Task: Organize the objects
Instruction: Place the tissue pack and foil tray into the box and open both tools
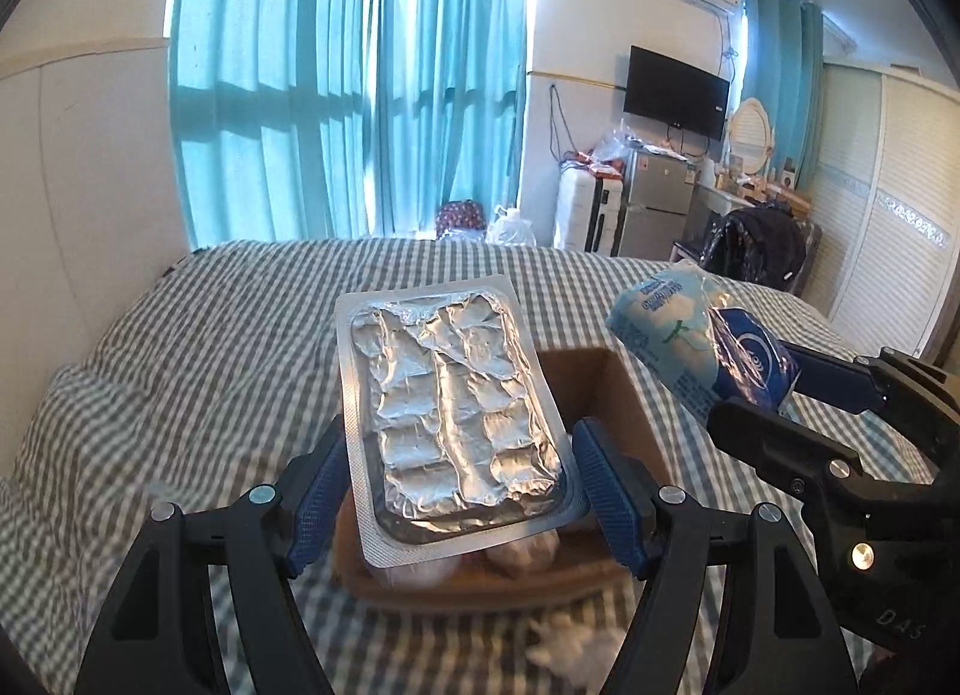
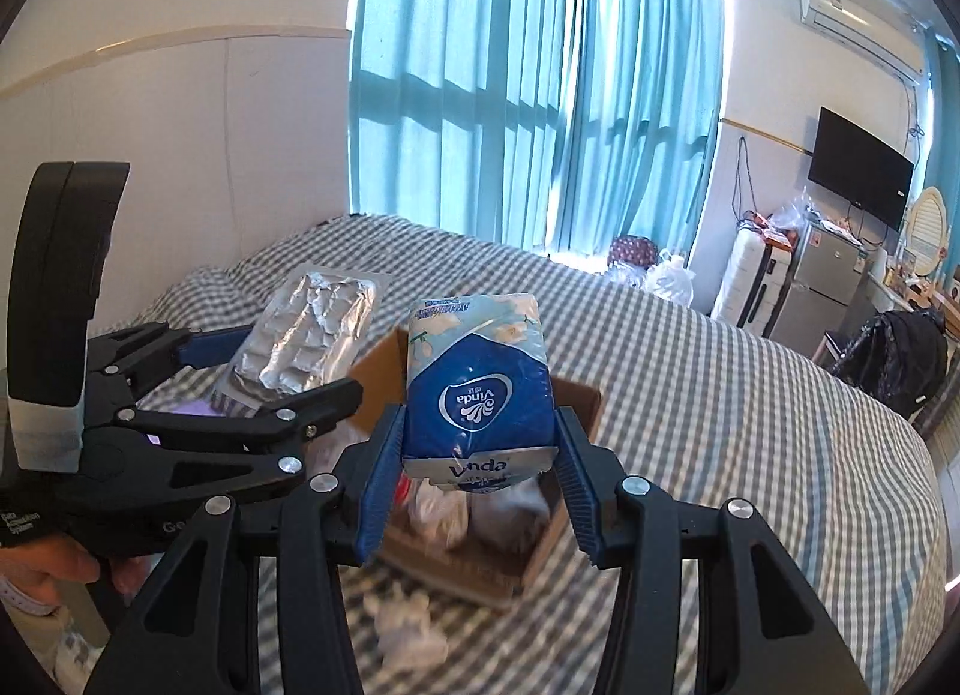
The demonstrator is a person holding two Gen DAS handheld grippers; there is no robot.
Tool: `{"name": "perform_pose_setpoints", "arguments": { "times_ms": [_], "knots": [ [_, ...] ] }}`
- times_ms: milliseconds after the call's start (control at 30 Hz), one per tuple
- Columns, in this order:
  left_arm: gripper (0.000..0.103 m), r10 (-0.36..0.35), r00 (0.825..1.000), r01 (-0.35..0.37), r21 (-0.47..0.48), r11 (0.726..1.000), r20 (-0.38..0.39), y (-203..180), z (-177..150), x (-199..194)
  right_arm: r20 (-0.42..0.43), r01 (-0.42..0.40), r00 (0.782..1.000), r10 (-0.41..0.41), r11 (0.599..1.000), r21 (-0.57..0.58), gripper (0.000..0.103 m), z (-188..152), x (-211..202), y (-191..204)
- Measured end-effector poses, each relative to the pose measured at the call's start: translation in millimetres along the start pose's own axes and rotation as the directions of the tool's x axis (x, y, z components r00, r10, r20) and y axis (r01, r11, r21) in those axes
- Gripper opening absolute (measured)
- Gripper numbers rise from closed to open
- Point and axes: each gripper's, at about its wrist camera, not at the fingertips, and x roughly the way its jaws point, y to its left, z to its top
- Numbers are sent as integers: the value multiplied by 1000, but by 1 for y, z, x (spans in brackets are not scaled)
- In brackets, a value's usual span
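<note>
My left gripper (image 1: 459,485) is shut on a silver foil blister pack (image 1: 450,413) and holds it tilted above an open cardboard box (image 1: 606,395) on the bed. The pack also shows in the right wrist view (image 2: 306,344). My right gripper (image 2: 474,485) is shut on a blue and white Vinda tissue pack (image 2: 477,389), held above the same box (image 2: 528,551). The tissue pack shows at the right of the left wrist view (image 1: 696,338). The box holds several pale wrapped items, partly hidden.
The box sits on a grey-checked bed (image 1: 210,335). A crumpled white tissue (image 2: 408,623) lies on the bed in front of the box. Turquoise curtains (image 1: 348,95), a small fridge (image 1: 654,203) and a wall TV (image 1: 675,92) stand beyond the bed.
</note>
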Motion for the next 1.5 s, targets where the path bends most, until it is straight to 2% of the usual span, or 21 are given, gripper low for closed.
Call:
{"name": "perform_pose_setpoints", "arguments": {
  "times_ms": [233, 500, 867, 1067, 1133, 1200, 1300, 1367, 1433, 1500],
  "knots": [
    [75, 23, 999, -22, 35, 999, -31, 9, 13, 57, -23, -21, 999, 22, 999, 37, 48, 18, 61, -15],
    [75, 29, 995, -23, 70, 997, -99, 11, -1, 111, -99, -38, 994, 44, 997, 65, 48, 4, 126, -24],
    [75, 31, 985, -24, 43, 999, -168, 24, -23, 139, -164, -40, 985, 57, 994, 105, 49, -21, 154, -37],
    [82, 22, 986, -14, 51, 999, -163, 23, -25, 132, -154, -34, 987, 55, 991, 131, 57, -19, 146, -40],
    [87, 19, 986, -10, 55, 998, -164, 22, -24, 128, -135, -11, 991, 28, 992, 130, 78, -15, 137, -39],
    [93, 25, 987, -16, 56, 998, -160, 21, -23, 120, -101, 17, 995, -5, 993, 119, 80, -8, 123, -37],
    [94, 18, 989, -12, 41, 999, -144, 21, -17, 100, -70, 36, 997, -28, 993, 108, 81, 4, 97, -34],
    [95, 19, 992, -16, 23, 1000, -122, 22, -11, 81, -49, 51, 998, -46, 994, 96, 83, 10, 78, -30],
    [103, 18, 995, -17, 14, 1000, -97, 23, -6, 64, -20, 70, 997, -68, 994, 81, 88, 15, 52, -27],
    [103, 27, 999, -27, 10, 1000, -47, 23, -1, 38, 7, 82, 997, -82, 994, 73, 89, 21, 26, -21]
  ]
}}
